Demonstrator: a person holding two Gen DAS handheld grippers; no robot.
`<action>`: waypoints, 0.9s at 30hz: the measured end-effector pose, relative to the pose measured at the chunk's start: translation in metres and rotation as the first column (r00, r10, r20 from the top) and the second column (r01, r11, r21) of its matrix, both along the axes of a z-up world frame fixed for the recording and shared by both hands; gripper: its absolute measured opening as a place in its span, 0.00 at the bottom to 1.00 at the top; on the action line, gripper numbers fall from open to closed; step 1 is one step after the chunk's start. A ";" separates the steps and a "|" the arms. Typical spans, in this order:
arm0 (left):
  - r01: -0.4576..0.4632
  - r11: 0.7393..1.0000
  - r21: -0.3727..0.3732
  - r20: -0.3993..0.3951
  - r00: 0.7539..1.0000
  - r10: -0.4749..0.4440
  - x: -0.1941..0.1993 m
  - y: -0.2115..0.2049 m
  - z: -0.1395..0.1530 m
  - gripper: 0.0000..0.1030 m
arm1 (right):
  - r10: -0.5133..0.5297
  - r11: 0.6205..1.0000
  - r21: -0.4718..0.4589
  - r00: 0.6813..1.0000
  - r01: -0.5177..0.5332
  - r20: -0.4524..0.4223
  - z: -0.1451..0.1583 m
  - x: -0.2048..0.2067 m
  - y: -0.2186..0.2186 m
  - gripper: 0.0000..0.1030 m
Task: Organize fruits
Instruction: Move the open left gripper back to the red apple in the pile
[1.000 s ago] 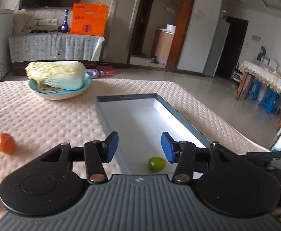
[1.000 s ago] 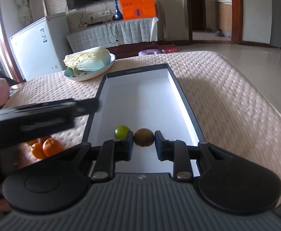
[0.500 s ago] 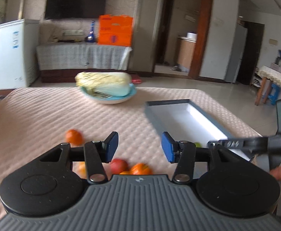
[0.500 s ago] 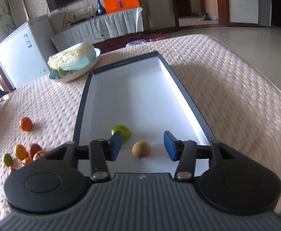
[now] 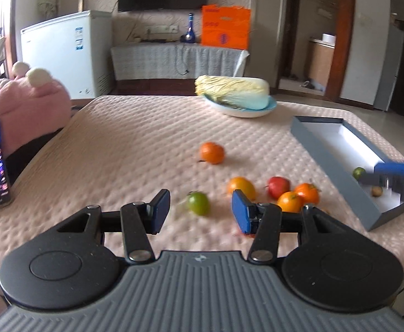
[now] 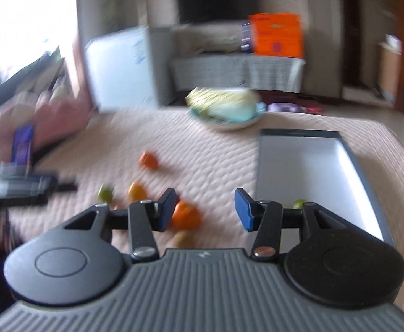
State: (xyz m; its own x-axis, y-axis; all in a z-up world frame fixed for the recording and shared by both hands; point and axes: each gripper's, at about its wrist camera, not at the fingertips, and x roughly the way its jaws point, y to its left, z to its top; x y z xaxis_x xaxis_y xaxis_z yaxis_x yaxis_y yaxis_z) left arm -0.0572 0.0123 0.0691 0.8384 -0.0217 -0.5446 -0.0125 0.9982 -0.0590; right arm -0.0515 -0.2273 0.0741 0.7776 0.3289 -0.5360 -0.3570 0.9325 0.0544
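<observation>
Both grippers empty over the quilted pink tabletop [image 5: 124, 149]

The left gripper [image 5: 201, 212], fingers apart, frames a round green fruit [image 5: 199, 202] amid scattered orange fruits [image 5: 212, 152]. The right gripper [image 6: 204, 209], just opened, has left its brown fruit [image 5: 376, 191] in the grey rectangular box [image 5: 337, 171] near the right edge.

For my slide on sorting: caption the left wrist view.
Open left gripper nears a green fruit; the grey box holds two fruits.
</observation>
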 end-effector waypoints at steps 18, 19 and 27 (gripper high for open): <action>0.122 0.991 -0.063 -0.019 0.992 -0.124 0.005 -0.004 -0.007 0.54 | 0.047 0.980 -0.182 0.984 -0.079 -0.170 -0.049 0.024 0.046 0.34; 0.135 0.989 -0.062 -0.024 0.990 -0.137 0.006 -0.005 -0.009 0.54 | 0.042 0.978 -0.196 0.985 -0.076 -0.169 -0.051 0.025 0.048 0.33; 0.200 0.979 -0.045 -0.073 0.976 -0.203 0.015 -0.023 -0.025 0.54 | 0.044 0.980 -0.185 0.984 -0.076 -0.174 -0.048 0.026 0.045 0.27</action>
State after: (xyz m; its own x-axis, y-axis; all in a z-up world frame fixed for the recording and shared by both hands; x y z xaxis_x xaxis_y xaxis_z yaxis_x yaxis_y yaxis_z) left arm -0.0418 -0.0105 0.0442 0.7707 -0.2076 -0.6025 0.1828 0.9777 -0.1031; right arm -0.0252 -0.1827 0.0259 0.6524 0.2518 -0.7148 -0.4136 0.9087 -0.0574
